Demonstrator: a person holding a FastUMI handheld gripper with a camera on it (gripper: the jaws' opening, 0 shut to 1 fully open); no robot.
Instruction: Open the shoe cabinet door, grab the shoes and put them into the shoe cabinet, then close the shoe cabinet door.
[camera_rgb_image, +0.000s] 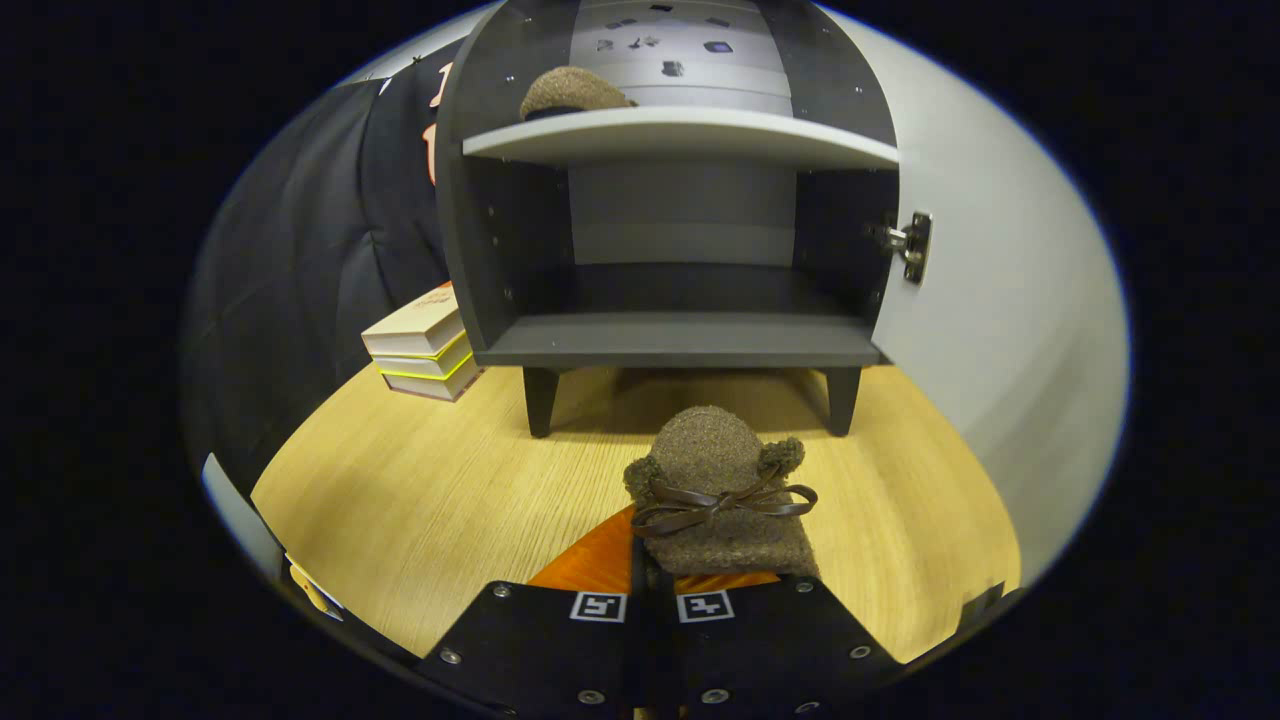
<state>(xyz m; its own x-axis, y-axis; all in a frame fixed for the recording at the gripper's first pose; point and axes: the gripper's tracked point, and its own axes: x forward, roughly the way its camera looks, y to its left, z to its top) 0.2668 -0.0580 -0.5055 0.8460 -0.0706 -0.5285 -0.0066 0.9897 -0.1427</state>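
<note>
I have the fingers (650, 600) pinched together on the shoe's (722, 490) heel, facing the open cabinet (680, 340); another shoe (572, 93) sits on its shelf (690, 135).

Floor (420, 500): light wood-grain surface; carries all items listed below.
Shoe cabinet (680, 250): stands on the floor on short dark legs, door (1000, 300) swung open.
Upper shelf (680, 135): inside the shoe cabinet; one brown shoe (575, 93) lies on it at the left.
Bottom shelf (680, 340): inside the shoe cabinet.
Books (422, 345): stacked on the floor, just left of the shoe cabinet.
Orange mat (600, 560): flat on the floor, in front of the shoe cabinet.
</note>
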